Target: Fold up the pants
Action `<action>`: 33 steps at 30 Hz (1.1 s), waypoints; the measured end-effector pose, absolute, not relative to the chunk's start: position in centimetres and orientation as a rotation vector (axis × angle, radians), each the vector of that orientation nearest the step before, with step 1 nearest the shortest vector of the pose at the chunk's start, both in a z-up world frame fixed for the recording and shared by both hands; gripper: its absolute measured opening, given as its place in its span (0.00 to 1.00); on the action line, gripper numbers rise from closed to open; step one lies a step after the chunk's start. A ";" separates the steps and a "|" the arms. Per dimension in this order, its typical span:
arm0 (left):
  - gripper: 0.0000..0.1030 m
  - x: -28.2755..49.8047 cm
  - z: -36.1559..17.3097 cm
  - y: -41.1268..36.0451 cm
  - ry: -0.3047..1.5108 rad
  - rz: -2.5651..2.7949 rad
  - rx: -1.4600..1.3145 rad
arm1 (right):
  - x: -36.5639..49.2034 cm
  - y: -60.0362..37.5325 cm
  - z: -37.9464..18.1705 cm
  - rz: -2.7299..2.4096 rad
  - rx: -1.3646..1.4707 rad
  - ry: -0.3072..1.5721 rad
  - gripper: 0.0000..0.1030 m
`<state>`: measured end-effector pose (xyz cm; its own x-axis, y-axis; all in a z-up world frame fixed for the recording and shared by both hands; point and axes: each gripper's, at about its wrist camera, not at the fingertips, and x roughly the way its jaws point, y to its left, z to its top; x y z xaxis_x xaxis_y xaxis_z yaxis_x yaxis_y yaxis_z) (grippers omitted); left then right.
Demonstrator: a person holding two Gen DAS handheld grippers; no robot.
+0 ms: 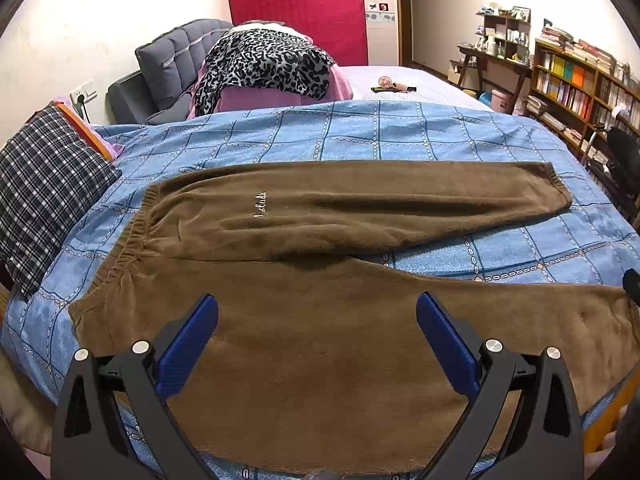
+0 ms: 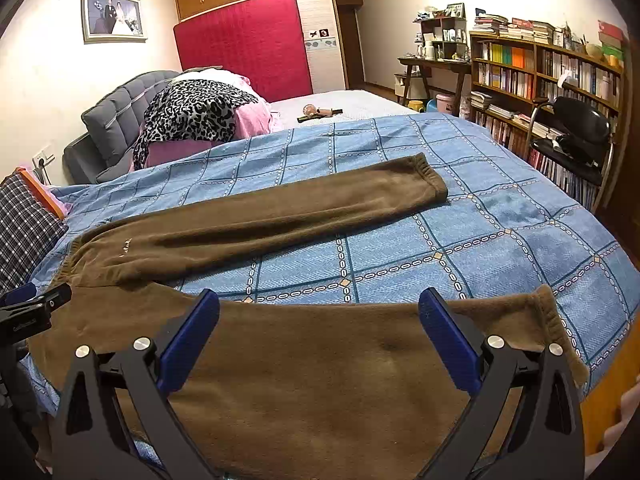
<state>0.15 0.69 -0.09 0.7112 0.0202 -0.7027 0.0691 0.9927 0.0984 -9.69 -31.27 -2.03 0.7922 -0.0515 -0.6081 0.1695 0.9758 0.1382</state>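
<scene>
Brown fleece pants lie spread flat on the blue checked bedspread, waistband at the left, the two legs splayed to the right. My left gripper is open and empty above the near leg close to the seat. My right gripper is open and empty above the near leg close to its cuff. The far leg ends in a cuff at the right. The left gripper shows at the left edge of the right wrist view.
A plaid pillow lies at the left. A leopard-print cloth lies on pink bedding by the grey headboard. A bookshelf and a black chair stand to the right of the bed.
</scene>
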 end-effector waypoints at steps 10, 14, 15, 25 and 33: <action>0.95 0.4 -0.3 1.1 0.783 -0.012 0.120 | -9.6 -31.6 -2.3 -0.134 0.203 0.657 0.97; 0.95 0.6 -0.4 1.4 0.789 -0.003 0.119 | -9.4 -31.5 -2.4 -0.131 0.200 0.661 0.97; 0.95 0.5 -0.4 1.4 0.791 -0.002 0.118 | -9.4 -31.5 -2.4 -0.132 0.200 0.660 0.97; 0.95 0.6 -0.5 1.6 0.795 0.000 0.117 | -9.3 -31.4 -2.7 -0.139 0.199 0.666 0.97; 0.95 1.5 -1.1 1.9 0.813 0.012 0.119 | -8.7 -31.6 -3.1 -0.146 0.201 0.691 0.97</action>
